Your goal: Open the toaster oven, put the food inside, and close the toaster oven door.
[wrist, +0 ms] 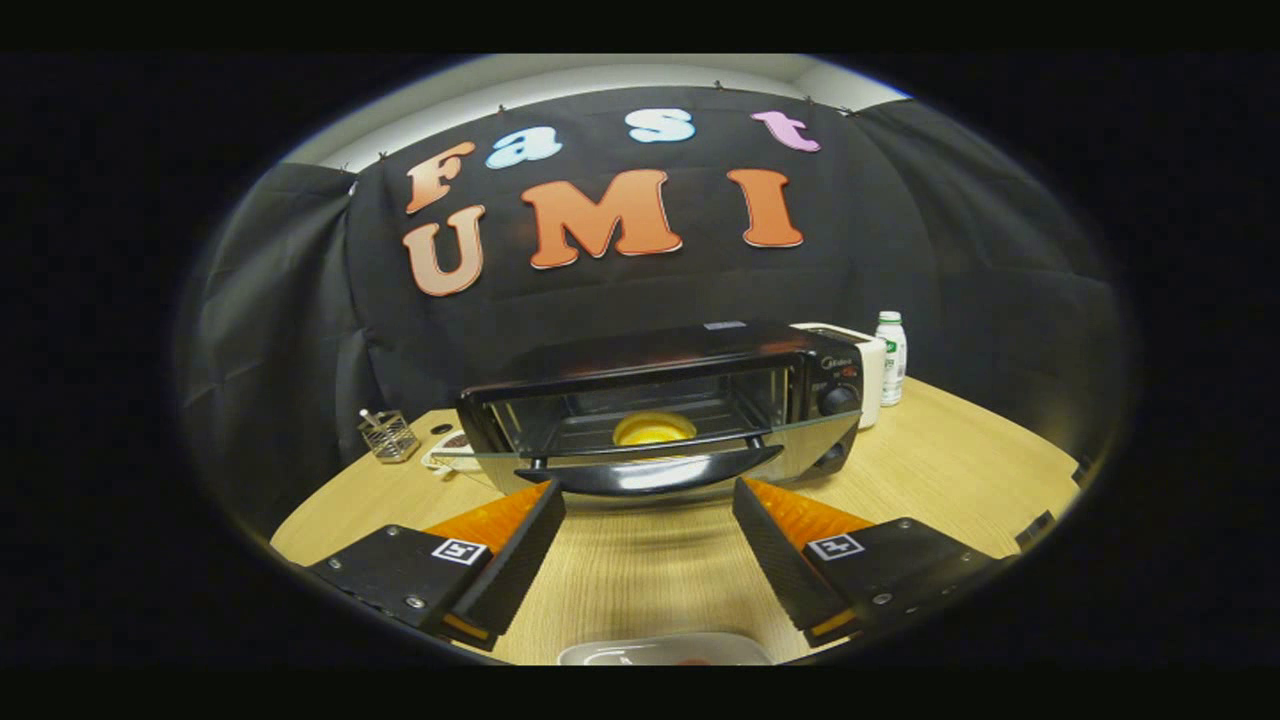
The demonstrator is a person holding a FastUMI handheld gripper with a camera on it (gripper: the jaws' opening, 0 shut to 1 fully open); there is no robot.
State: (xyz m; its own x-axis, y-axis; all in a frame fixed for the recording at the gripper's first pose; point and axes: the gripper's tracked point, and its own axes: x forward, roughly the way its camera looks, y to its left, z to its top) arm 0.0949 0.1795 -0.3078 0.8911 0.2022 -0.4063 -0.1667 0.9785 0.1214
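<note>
Black toaster oven [665,395], glass door [650,455] down, gripper [648,497] jaws apart.

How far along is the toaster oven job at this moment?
Done: the toaster oven door hangs open and the yellow food sits inside. In hand: nothing; the gripper is open, fingers just short of the door handle. Left: closing the door.

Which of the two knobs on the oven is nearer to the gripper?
The lower knob, at the oven front's bottom corner. The upper knob sits above it and farther back. The gripper is open, its jaws wide apart just short of the open door's handle.
</note>
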